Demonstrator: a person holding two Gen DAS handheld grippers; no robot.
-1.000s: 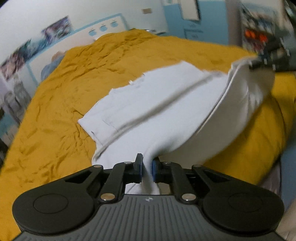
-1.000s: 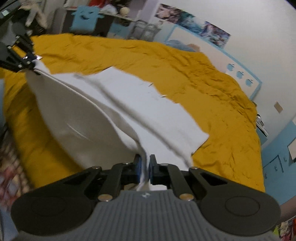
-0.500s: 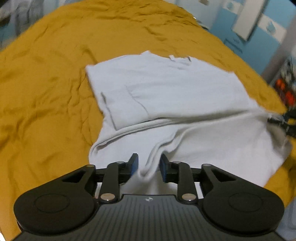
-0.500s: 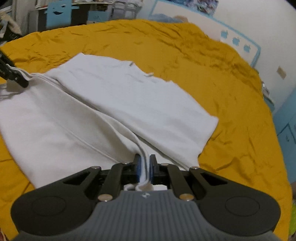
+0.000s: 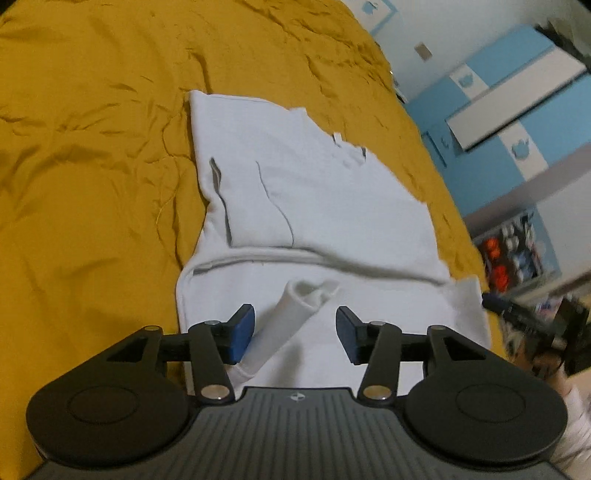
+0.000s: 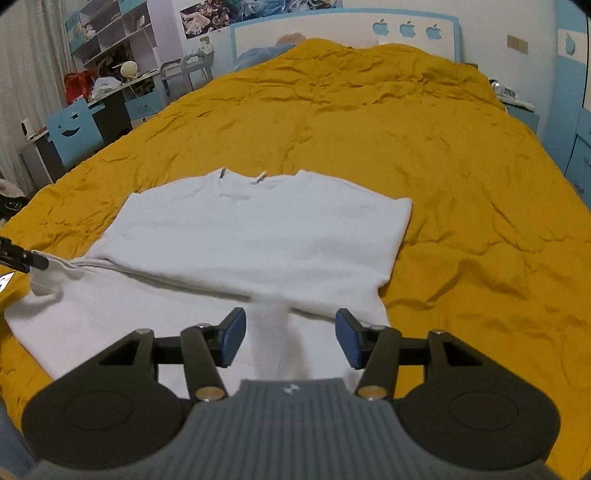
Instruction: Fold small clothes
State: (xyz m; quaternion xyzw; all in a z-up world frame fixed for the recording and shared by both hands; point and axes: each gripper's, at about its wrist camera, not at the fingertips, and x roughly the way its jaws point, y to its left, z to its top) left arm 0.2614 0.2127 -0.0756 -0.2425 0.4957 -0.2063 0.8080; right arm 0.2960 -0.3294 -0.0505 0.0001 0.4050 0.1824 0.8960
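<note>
A white T-shirt [image 5: 317, 206] lies on the yellow bedspread [image 5: 92, 166], its sides folded in over the body. The shirt also shows in the right wrist view [image 6: 258, 236], collar at the far side. My left gripper [image 5: 294, 334] is open just above the near hem; a loose roll of cloth [image 5: 295, 306] stands between its jaws, untouched. My right gripper [image 6: 288, 338] is open over the other near hem corner, a blurred fold of cloth between its jaws. The tip of the right gripper [image 5: 495, 301] shows at the shirt's right corner in the left wrist view.
The yellow bedspread [image 6: 443, 166] covers a wide bed. A blue and white headboard [image 6: 343, 33] is at the far end. Shelves and a desk [image 6: 103, 85] stand left of the bed, blue cabinets [image 5: 517, 122] on the other side.
Both grippers have opened and let go of the shirt hem. The lifted lower half of the shirt has come down flat on the bed.
</note>
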